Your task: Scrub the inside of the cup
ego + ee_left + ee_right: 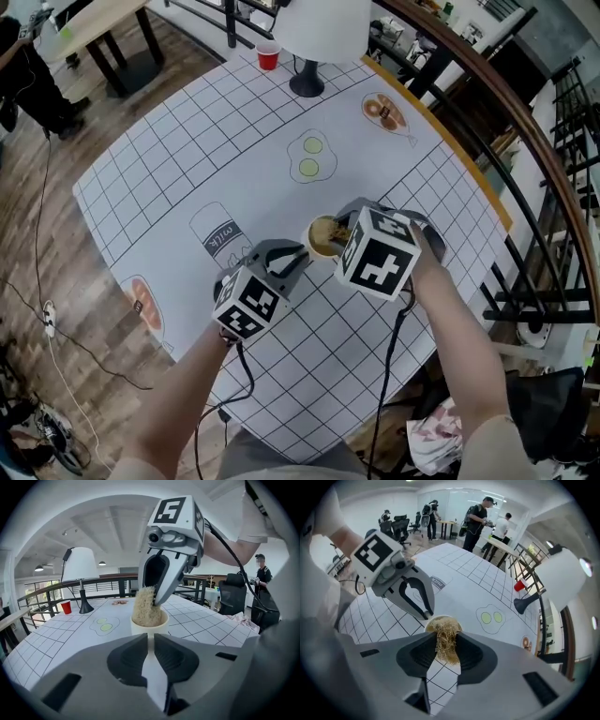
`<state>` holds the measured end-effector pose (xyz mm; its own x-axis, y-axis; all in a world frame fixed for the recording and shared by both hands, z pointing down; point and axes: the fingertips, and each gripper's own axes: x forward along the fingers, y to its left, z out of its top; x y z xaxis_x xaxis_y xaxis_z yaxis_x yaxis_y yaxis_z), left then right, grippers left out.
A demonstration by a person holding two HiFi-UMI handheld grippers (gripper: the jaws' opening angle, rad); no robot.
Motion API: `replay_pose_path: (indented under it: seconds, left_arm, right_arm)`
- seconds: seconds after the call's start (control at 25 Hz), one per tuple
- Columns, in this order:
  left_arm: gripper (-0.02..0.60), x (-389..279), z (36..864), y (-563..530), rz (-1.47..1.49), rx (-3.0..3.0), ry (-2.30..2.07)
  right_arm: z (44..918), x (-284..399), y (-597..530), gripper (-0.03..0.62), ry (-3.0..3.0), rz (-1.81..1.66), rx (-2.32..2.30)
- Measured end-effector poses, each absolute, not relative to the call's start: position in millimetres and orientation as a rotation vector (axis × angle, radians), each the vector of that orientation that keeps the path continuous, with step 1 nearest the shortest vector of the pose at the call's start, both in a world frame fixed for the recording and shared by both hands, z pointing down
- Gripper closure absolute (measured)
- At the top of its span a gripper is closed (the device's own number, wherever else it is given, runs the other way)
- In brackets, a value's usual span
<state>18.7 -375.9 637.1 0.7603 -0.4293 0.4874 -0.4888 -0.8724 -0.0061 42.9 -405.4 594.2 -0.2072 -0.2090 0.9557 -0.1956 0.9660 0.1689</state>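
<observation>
Grey plastic left gripper [151,641] is nearest, jaws pinched almost together on the near side of the small cream ceramic cup [149,626] (handle or wall, can't tell which), steadying it. The cup stands upright on the white grid-printed tablecloth [187,159], toward the person's side of the table, between the two grippers. The grey plastic right gripper [446,638] reaches in from above at a slant, jaws clamped on a tan fibrous scrubbing wad [144,604]. The wad's lower end is down inside the cup and its top sticks up over the rim. Step judged: scrubbing is under way. How clean the inside is can't be told, since the wad hides it. The next move calls for turning and rubbing the wad round the inner wall and down to the bottom, left grip firm so the cup doesn't spin or tip, and no hard sideways push. Farther out are a printed milk-bottle drawing [217,234] left of the cup, then a fried-egg drawing [312,157] beyond it, both well apart from it. At the far edge stand a white-shaded lamp with black base [307,82] and a red plastic cup [268,56] near it. People [476,520] stand at desks far behind.
</observation>
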Motion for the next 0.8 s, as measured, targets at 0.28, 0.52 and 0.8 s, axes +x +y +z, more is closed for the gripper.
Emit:
replay_pose_path:
  seconds: [0.28, 0.52, 0.8]
  left_arm:
    - [0.528, 22, 636, -373, 0.704, 2.816, -0.735]
    - [0.528, 24, 637, -371, 0.714, 2.815, -0.733]
    - [0.527, 20, 637, -373, 0.669, 2.813, -0.749]
  right_arm:
    - [640, 37, -405, 0.487, -1.695, -0.002, 0.291]
    - [638, 36, -397, 0.493, -1.773, 0.198, 0.304]
    - [589, 38, -401, 0.491, -1.743, -0.047, 0.372]
